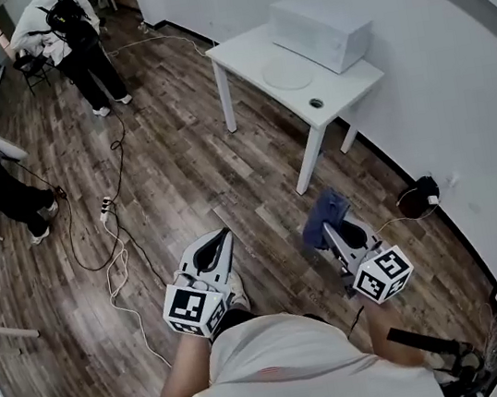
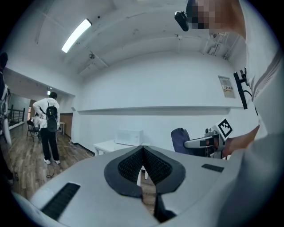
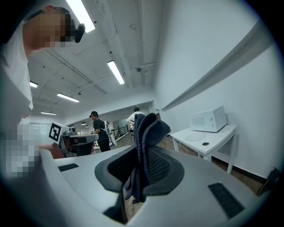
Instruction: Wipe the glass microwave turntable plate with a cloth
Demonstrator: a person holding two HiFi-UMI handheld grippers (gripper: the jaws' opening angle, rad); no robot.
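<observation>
The glass turntable plate [image 1: 288, 72] lies flat on a white table [image 1: 249, 53], in front of a white microwave [image 1: 320, 30]; in the right gripper view the glass turntable plate [image 3: 194, 137] shows far off to the right. My right gripper [image 1: 327, 223] is shut on a folded dark blue cloth [image 1: 320, 212], and the cloth [image 3: 146, 142] stands up between its jaws. My left gripper [image 1: 222, 237] is shut with nothing in it, its jaws touching in the left gripper view [image 2: 142, 160]. Both grippers are held well short of the table, over the wood floor.
A small dark round thing [image 1: 315, 103] sits near the table's front edge. Cables and a power strip [image 1: 106, 209] trail across the floor at the left. Two people [image 1: 74, 43] stand far back left. A dark object with a cord [image 1: 421, 193] lies by the right wall.
</observation>
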